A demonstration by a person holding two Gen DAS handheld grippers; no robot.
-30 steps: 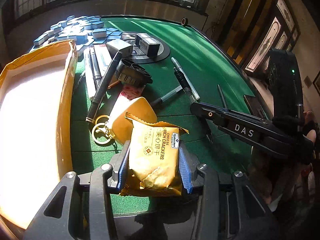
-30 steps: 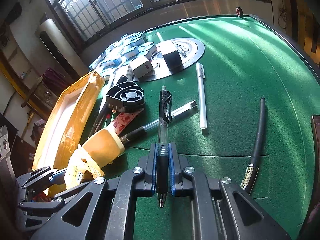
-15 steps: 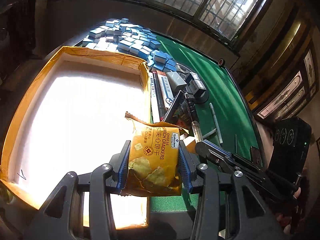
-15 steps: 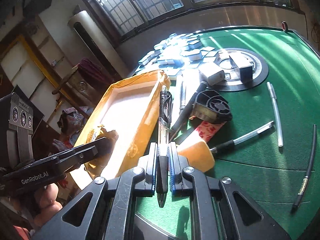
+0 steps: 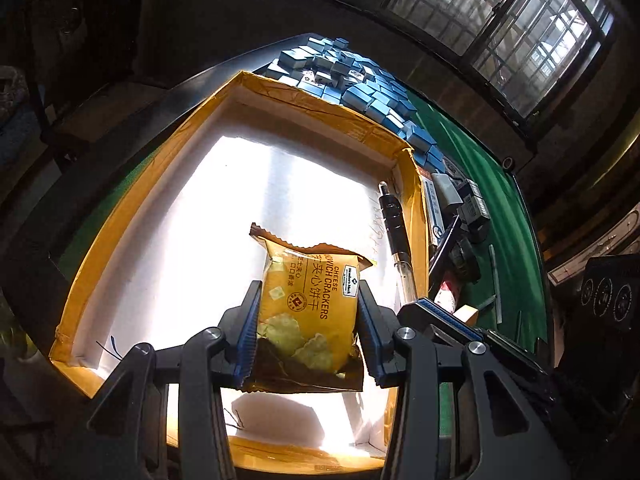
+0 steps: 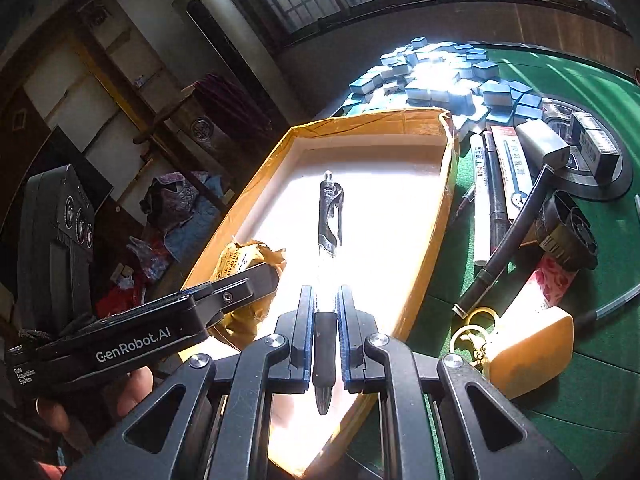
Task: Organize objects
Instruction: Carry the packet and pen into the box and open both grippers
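Both our claws have swung from over the green desk (image 6: 580, 412) to above the shallow cardboard box (image 5: 280, 92). Our left claw (image 5: 308, 332) is clamped on a yellow cracker packet (image 5: 310, 304), which hangs over the box's white floor. Our right claw (image 6: 325, 328), nearly closed, pinches a black pen (image 6: 329, 240) over the same box. We judge the claws close enough to bump on release, and the pen could roll against the box wall. Blue tiles (image 6: 436, 80), markers (image 6: 496, 184), a black fan (image 6: 568, 236) and a keyring (image 6: 472, 328) crowd the desk just beside the box.
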